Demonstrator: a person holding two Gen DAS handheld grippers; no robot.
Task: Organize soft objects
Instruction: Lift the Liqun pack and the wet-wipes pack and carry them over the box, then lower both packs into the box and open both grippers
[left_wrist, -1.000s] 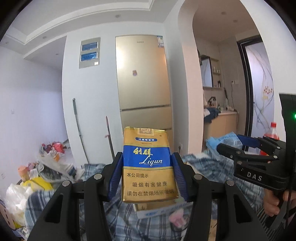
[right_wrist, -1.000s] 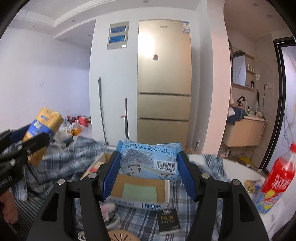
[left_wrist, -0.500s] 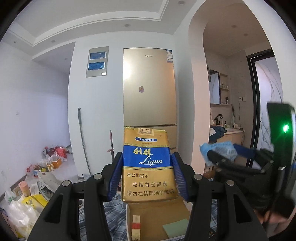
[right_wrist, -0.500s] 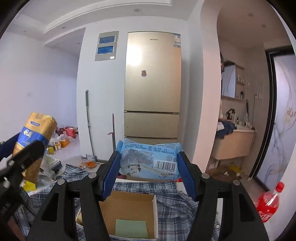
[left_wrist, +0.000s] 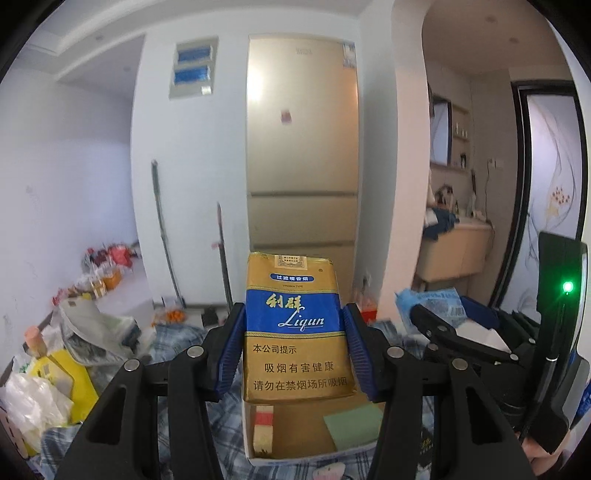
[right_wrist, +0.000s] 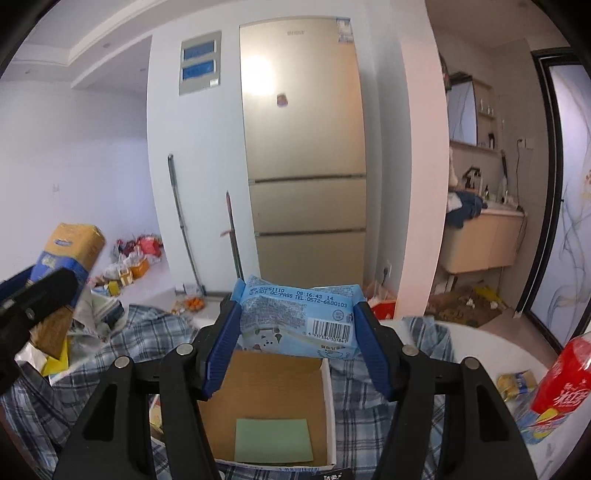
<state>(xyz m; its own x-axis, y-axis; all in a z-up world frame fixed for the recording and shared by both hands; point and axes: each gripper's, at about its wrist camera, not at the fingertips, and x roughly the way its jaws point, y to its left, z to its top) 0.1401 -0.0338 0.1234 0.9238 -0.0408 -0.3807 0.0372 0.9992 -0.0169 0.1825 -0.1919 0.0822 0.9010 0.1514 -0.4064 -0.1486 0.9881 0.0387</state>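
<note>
My left gripper (left_wrist: 295, 350) is shut on a gold and blue soft cigarette pack (left_wrist: 295, 332) and holds it upright above an open cardboard box (left_wrist: 295, 454). The box holds a green note (left_wrist: 351, 424) and a small red-banded item (left_wrist: 264, 428). My right gripper (right_wrist: 295, 332) is shut on a light blue tissue packet (right_wrist: 295, 317) and holds it over the far edge of the same box (right_wrist: 328, 406). The right gripper also shows in the left wrist view (left_wrist: 443, 317), to the right; the left gripper and its pack (right_wrist: 66, 254) show at the right wrist view's left edge.
The box sits on a table under a blue plaid cloth (right_wrist: 369, 417). A red drink bottle (right_wrist: 565, 380) stands at the right. Bags and clutter (left_wrist: 55, 369) lie at the left. A gold fridge (right_wrist: 303, 147) stands behind.
Both grippers rose and tilted up half a second ago, then came back down toward the box. Each keeps its hold on its object.
</note>
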